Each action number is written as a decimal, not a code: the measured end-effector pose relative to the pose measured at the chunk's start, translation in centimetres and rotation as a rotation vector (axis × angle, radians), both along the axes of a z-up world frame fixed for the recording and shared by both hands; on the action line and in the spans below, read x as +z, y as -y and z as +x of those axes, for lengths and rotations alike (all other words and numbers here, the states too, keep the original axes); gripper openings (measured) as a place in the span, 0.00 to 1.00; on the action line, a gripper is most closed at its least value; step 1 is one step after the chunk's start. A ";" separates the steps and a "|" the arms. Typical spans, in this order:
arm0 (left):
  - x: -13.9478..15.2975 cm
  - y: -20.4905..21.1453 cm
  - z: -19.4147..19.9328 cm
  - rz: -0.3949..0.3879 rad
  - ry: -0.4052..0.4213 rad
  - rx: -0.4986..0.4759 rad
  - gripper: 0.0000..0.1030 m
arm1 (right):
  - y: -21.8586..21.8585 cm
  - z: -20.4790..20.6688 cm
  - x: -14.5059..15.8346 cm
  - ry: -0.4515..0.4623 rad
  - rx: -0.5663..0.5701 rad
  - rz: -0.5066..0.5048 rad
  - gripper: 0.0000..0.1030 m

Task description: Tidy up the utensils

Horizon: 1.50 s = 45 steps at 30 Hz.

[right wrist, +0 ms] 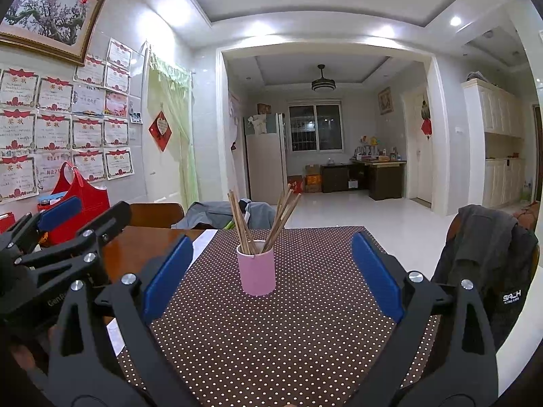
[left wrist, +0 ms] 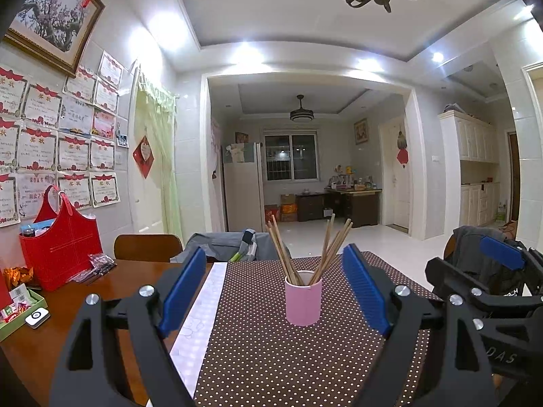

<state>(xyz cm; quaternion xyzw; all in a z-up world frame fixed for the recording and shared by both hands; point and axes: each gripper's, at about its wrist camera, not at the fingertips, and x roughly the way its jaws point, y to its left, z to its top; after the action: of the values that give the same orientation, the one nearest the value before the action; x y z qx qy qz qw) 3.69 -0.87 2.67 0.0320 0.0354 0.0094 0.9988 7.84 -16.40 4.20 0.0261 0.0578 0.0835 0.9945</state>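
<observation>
A pink cup [left wrist: 303, 300] stands upright on the brown dotted tablecloth [left wrist: 271, 356] and holds several wooden chopsticks [left wrist: 305, 247] fanned out. My left gripper [left wrist: 275, 278] is open and empty, its blue pads on either side of the cup but nearer the camera. My right gripper [right wrist: 273, 264] is also open and empty, level with the cup [right wrist: 256, 268] and its chopsticks [right wrist: 261, 218]. The right gripper shows at the right edge of the left wrist view [left wrist: 492, 271]; the left gripper shows at the left edge of the right wrist view [right wrist: 57, 234].
A red bag [left wrist: 59, 247], a green tray of small items [left wrist: 20, 308] and packets lie on the wooden table [left wrist: 112, 288] to the left. Chairs draped with clothes stand at the far side [left wrist: 234, 240] and the right [right wrist: 485, 261].
</observation>
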 end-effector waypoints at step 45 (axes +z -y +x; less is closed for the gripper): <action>-0.1 0.0 0.1 0.007 -0.003 -0.005 0.79 | 0.2 -0.2 -0.9 -0.019 0.006 0.017 0.90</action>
<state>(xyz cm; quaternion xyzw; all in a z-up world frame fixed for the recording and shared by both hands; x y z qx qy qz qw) 3.82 -0.88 2.57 0.0356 0.0370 0.0069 0.9987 7.65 -16.65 3.29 0.0351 0.0667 0.0865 0.9934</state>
